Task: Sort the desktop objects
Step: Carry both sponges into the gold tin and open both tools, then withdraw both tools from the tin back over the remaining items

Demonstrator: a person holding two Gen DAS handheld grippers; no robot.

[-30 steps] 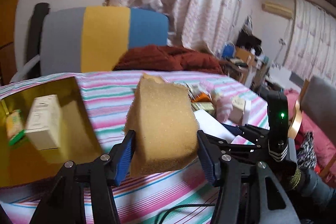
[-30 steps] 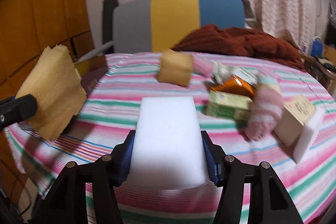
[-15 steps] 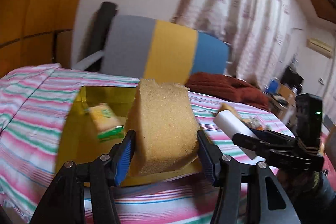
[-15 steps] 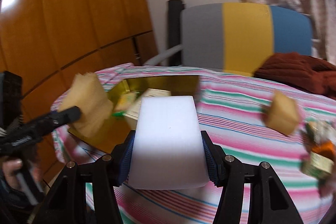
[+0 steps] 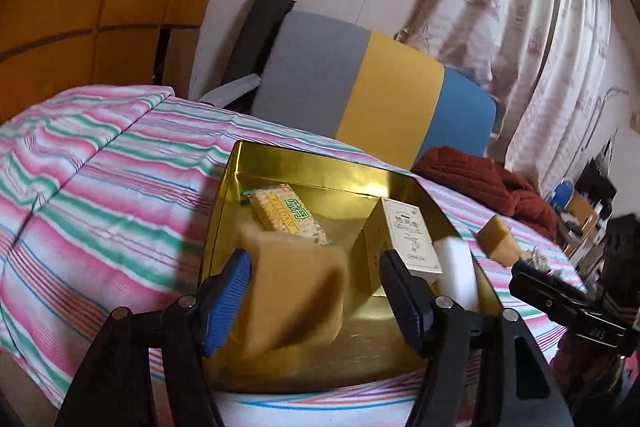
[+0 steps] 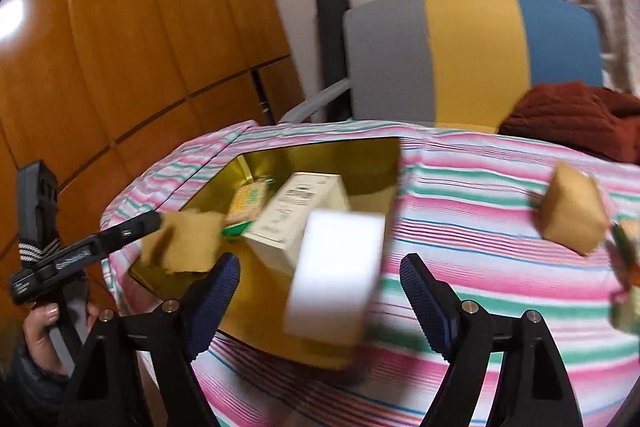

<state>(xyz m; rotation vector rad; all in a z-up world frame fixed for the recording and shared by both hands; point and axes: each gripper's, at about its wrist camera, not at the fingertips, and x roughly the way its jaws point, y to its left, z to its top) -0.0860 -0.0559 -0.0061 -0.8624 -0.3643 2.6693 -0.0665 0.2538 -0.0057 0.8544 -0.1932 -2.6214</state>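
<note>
Both grippers over gold tray (image 5: 320,163), jaws spread: left gripper (image 5: 316,297) clear of yellow sponge (image 5: 294,297); right gripper (image 6: 320,297) clear of white sponge (image 6: 334,273).

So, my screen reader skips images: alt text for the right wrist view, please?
The open right gripper has a blurred white foam block between its fingers above a gold tray on a striped tablecloth. The tray holds a cream box.
</note>
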